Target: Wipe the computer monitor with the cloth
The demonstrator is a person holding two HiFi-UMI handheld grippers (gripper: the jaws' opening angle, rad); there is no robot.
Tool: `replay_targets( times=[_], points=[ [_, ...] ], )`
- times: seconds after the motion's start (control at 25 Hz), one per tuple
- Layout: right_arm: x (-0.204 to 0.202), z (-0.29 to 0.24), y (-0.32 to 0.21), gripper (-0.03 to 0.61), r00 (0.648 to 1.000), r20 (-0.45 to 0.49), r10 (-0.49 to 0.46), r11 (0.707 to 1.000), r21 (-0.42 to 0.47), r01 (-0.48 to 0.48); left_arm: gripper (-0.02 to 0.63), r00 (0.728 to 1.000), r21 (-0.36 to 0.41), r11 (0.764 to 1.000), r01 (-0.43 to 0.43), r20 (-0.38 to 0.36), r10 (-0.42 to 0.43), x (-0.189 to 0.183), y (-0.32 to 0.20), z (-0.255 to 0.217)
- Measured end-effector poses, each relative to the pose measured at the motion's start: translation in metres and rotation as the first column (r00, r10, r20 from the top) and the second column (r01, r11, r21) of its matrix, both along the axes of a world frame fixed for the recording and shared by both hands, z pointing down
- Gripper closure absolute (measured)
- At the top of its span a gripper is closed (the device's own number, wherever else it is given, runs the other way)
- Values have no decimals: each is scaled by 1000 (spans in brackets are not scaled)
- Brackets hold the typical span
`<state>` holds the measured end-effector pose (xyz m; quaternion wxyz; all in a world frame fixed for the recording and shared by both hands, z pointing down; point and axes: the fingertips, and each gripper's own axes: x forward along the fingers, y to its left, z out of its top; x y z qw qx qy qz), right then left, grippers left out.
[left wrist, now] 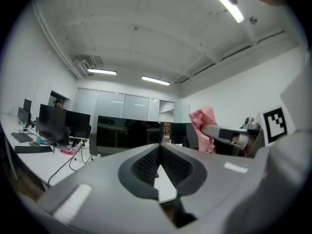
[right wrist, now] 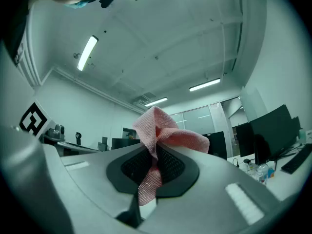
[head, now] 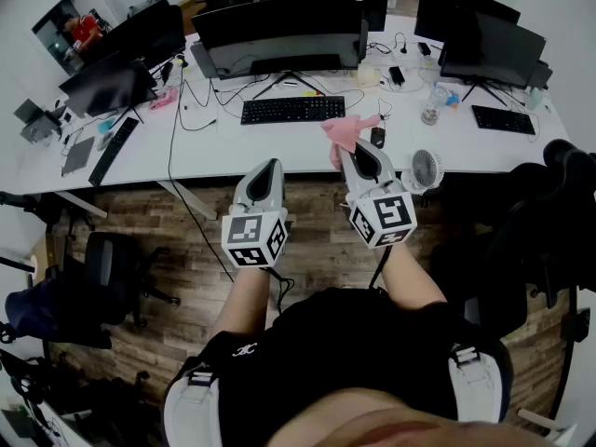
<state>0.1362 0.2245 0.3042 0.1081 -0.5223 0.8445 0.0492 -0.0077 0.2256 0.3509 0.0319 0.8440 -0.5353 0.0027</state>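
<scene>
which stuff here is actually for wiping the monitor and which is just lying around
For the job:
pink cloth, clamped in the right tool
monitor, straight ahead

Just lying about:
keyboard
mouse
desk fan
bottle
office chair

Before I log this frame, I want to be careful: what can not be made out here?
- Monitor screen: head view, too small and dark to show dust or smears.
- Clamped part of the cloth: head view, hidden by the right gripper.
- Small items beyond the keyboard: head view, too small to name.
</scene>
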Motion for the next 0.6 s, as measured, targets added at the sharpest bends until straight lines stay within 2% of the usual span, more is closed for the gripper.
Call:
replay_targets(
  times=[0.2, 0.6],
  points=[
    [-15, 4, -2, 557, 1000, 28, 10, 1000, 2, -10, 560, 1000, -5, 1000, -8, -9, 8, -18, -3, 6],
    [-21, 12, -24, 557, 999, 4, 45, 999, 8, -45, 560, 1000, -26, 999, -23, -10, 23, -37, -36, 24]
  ],
)
